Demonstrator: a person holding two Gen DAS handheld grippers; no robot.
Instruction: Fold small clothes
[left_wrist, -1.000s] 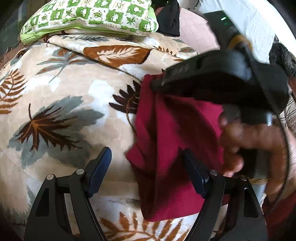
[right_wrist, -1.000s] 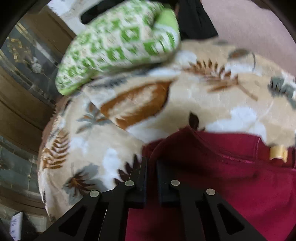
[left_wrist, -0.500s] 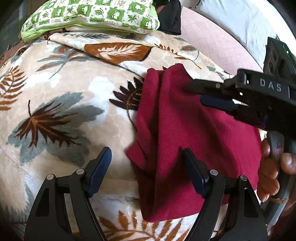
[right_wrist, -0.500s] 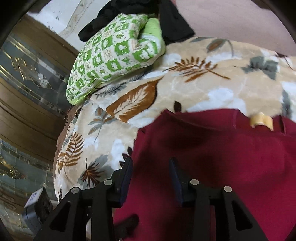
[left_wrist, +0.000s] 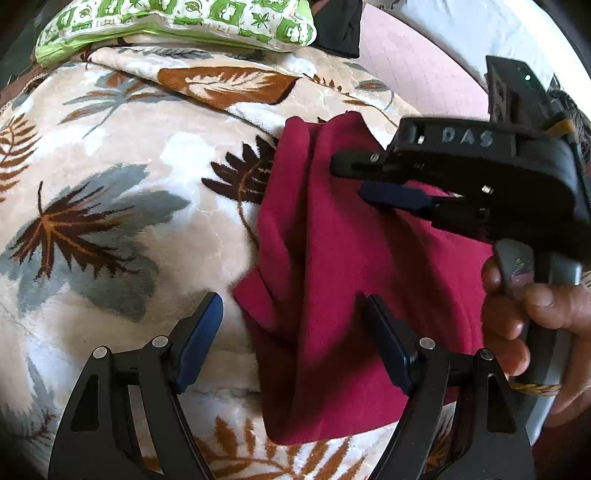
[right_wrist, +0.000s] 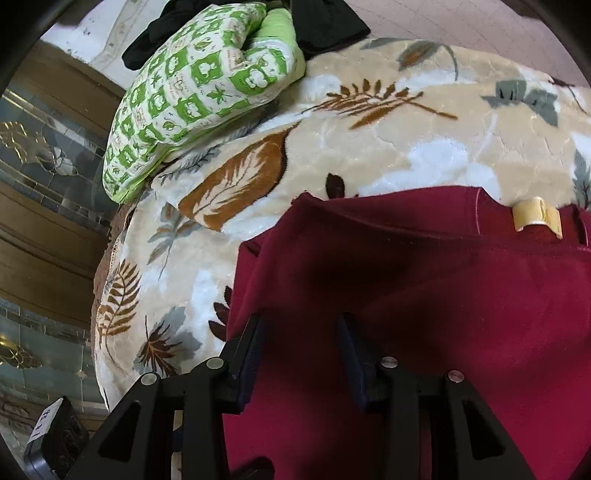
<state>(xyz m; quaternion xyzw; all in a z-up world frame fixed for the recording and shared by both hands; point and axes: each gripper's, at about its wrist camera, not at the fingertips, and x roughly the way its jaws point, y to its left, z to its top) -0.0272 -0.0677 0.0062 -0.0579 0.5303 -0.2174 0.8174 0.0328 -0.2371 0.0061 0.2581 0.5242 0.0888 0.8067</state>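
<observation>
A dark red garment (left_wrist: 343, 258) lies folded on a leaf-patterned blanket (left_wrist: 110, 206); it also shows in the right wrist view (right_wrist: 443, 302), with a tan neck label (right_wrist: 535, 218) at its far edge. My left gripper (left_wrist: 291, 336) is open just above the garment's left fold, holding nothing. My right gripper (right_wrist: 301, 350) is open and empty over the garment's left part; in the left wrist view it (left_wrist: 351, 177) hovers over the garment's upper right, held by a hand.
A green-and-white checked pillow (right_wrist: 199, 96) lies at the blanket's far end, with dark clothing (right_wrist: 325, 26) behind it. A wood-and-glass cabinet (right_wrist: 44, 184) stands to the left. A pink sheet (left_wrist: 417, 70) lies beyond the blanket.
My right gripper opened, released the red garment's edge and drew back. The garment now lies folded over. My left gripper stayed open in place.
</observation>
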